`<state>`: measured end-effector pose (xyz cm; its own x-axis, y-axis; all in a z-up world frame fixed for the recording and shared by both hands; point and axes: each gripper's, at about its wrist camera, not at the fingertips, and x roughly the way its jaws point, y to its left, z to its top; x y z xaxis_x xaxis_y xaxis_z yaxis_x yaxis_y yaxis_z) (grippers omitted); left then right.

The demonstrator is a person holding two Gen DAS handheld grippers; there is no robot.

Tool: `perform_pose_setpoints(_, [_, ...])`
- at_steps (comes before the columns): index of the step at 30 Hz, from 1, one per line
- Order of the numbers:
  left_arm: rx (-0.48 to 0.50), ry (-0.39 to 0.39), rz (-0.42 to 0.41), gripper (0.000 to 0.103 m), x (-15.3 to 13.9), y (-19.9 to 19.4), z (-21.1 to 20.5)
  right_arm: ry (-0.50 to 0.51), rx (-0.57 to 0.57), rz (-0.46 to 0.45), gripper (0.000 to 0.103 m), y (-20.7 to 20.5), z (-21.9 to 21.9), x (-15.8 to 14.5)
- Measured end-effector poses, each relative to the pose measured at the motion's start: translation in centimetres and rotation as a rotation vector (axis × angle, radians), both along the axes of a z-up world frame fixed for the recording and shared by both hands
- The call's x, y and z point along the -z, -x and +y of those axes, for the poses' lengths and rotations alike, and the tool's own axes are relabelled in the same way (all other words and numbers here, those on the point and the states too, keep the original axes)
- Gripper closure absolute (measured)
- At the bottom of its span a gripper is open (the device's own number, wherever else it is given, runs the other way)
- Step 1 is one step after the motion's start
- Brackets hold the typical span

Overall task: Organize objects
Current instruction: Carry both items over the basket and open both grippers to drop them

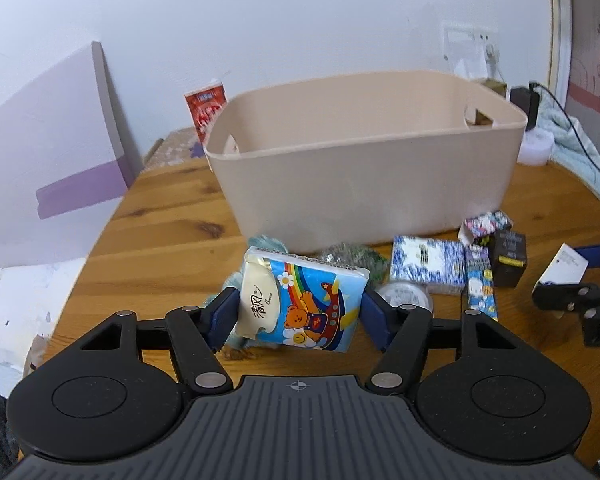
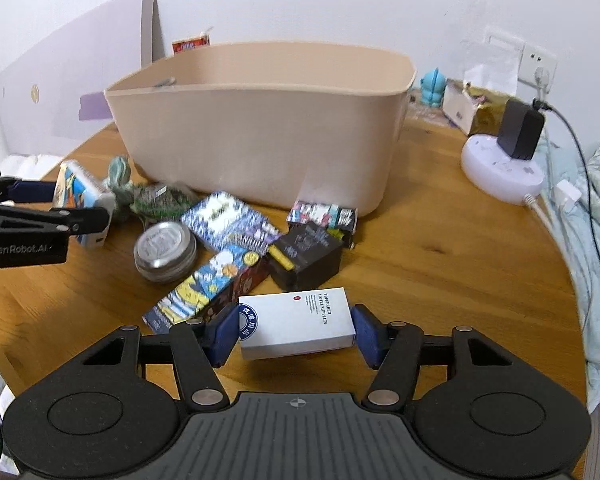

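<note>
left gripper (image 1: pixel 298 316): closed on the tissue pack (image 1: pixel 302 300), its blue pads pressed to both short sides, the pack lifted and tilted above the table (image 1: pixel 160 232).
right gripper (image 2: pixel 296 334): clamped on the white box (image 2: pixel 296 322) by its two ends, box clear of the wood.
bin (image 2: pixel 260 132): beige, open-topped, toward the table's far edge, in front of both grippers.
loose pile: just before the bin's front wall lie a round tin (image 2: pixel 165 251), a blue patterned packet (image 2: pixel 230 222), a black box (image 2: pixel 306 254) and a long cartoon-print box (image 2: pixel 204 288), touching or overlapping.
green bundle (image 2: pixel 120 182): left of the pile, near the bin's front left corner.
power hub (image 2: pixel 504 170): white, round, at the table's right edge with a black adapter (image 2: pixel 520 128) plugged in.
</note>
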<state>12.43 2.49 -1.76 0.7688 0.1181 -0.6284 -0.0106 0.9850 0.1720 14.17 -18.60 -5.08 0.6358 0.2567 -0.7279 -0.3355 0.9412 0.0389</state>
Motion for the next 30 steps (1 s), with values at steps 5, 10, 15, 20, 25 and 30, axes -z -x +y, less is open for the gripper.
perform_pose_setpoints(5, [-0.003, 0.009, -0.06, 0.036, -2.3, 0.1, 0.3, -0.014, 0.021, -0.068, 0.046, -0.5, -0.8, -2.1])
perform_pose_setpoints(10, [-0.003, 0.011, -0.125, 0.036, -4.7, -0.9, 0.5, -0.022, 0.038, -0.154, 0.046, -1.4, -1.4, -4.5])
perform_pose_setpoints(15, [-0.015, 0.009, -0.159, 0.036, -6.3, -3.2, 0.7, -0.026, 0.057, -0.229, 0.046, -2.8, -1.8, -7.1])
perform_pose_setpoints(20, [-0.015, 0.012, -0.181, 0.036, -7.7, -5.8, 0.7, -0.02, 0.056, -0.282, 0.046, -4.3, -1.5, -8.8])
perform_pose_setpoints(25, [0.0, -0.006, -0.181, 0.036, -8.0, -9.0, 0.1, 0.004, 0.055, -0.287, 0.046, -6.9, -1.0, -9.7])
perform_pose_setpoints(30, [0.013, 0.02, -0.114, 0.036, -6.8, -12.6, 0.0, 0.013, 0.037, -0.256, 0.046, -9.7, 0.0, -9.6])
